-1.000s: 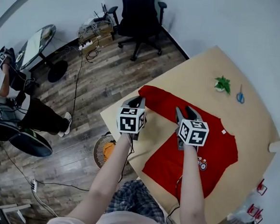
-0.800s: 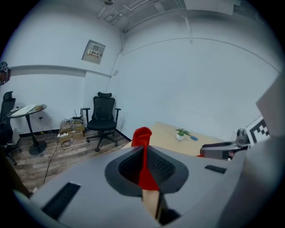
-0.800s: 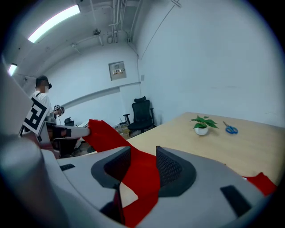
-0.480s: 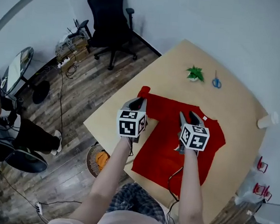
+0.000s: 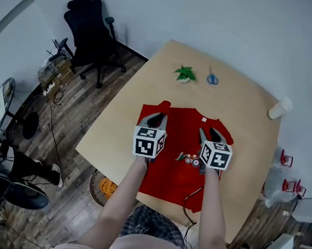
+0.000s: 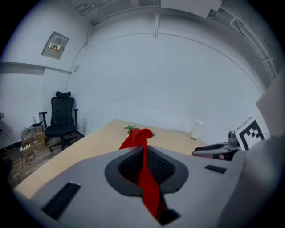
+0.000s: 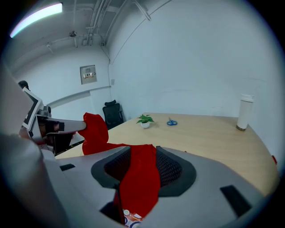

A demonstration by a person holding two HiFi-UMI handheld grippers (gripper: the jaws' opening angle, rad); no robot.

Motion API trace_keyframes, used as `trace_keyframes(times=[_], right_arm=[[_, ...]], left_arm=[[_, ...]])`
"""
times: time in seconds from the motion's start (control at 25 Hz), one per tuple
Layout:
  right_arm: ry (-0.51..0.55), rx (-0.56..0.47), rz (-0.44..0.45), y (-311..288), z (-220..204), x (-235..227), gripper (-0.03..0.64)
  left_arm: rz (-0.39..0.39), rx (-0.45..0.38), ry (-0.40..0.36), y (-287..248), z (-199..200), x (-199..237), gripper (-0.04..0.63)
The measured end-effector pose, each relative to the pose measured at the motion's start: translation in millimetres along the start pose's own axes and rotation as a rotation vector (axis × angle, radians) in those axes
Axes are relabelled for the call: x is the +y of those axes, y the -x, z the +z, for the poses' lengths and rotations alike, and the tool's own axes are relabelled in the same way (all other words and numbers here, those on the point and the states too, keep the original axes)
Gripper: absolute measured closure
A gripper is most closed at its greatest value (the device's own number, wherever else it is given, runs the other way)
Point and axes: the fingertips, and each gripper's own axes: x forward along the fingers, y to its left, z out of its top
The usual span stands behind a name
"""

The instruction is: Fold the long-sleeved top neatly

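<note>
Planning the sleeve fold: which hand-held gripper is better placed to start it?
Probably left: the left hand-held gripper is shut on the red top by its loose sleeve; the right hand-held gripper clamps a thicker bunch beside the collar.

We see the left gripper (image 6: 143,151) pinched tight on a thin red fold of the top (image 6: 135,138), which bunches past the jaw tips. Table (image 6: 80,149) beyond. Plant (image 6: 129,128) at 12 o'clock, cup (image 6: 197,129) at 2, right gripper (image 6: 218,150) at 3, chair (image 6: 60,118) at 9.
</note>
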Motion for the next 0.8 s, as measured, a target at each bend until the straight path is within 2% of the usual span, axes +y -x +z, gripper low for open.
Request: trace_keyframes(times=[0.8], right_arm=[[-0.164, 0.013, -0.279, 101, -59, -135, 0.434]], left_arm=[[-0.397, 0.142, -0.146, -62, -55, -210, 0.575]])
